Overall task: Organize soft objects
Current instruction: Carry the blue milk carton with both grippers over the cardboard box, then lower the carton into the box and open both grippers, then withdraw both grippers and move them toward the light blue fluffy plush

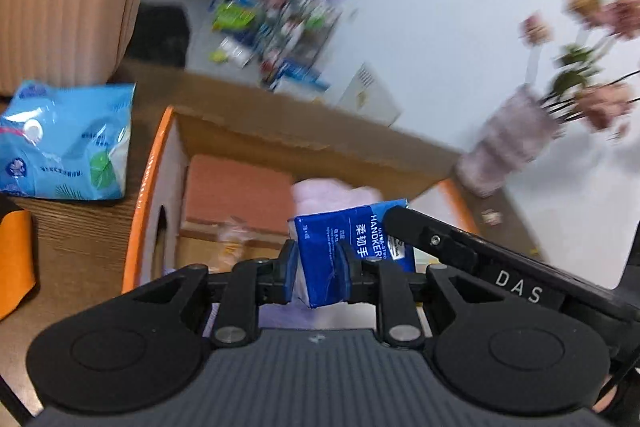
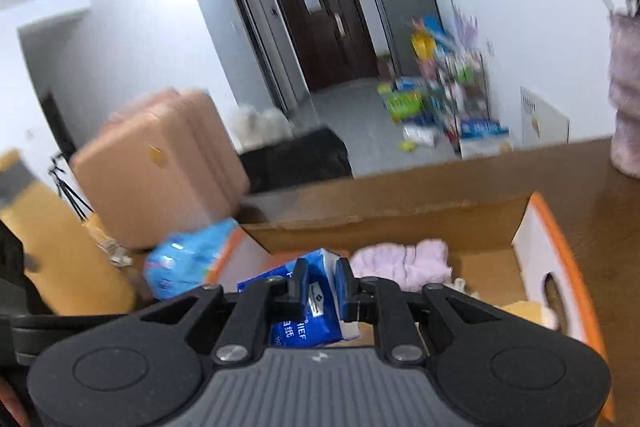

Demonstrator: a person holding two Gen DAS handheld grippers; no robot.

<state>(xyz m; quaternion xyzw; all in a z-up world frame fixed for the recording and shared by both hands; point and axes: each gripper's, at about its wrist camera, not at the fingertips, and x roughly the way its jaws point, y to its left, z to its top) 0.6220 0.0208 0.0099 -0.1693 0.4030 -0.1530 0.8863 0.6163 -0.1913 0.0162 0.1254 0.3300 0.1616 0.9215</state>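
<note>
Jaws on both grippers, left gripper and right gripper, clamp one blue tissue pack over the open cardboard box. Lower it level beside the pink towel (frames blurred), then release both together.

The dark blue tissue pack bears white print running sideways: "HANDKER", cut off by a gripper pad, with smaller "ULTRA-STRO" beside it and Chinese characters "柔韧手" alongside. In the right wrist view the same pack shows the letters "HIEF" and the character "纸" low on its face. The black arm of the other gripper carries white letters "DAS". The light blue bag on the table has white Chinese print too small and skewed to read.
</note>
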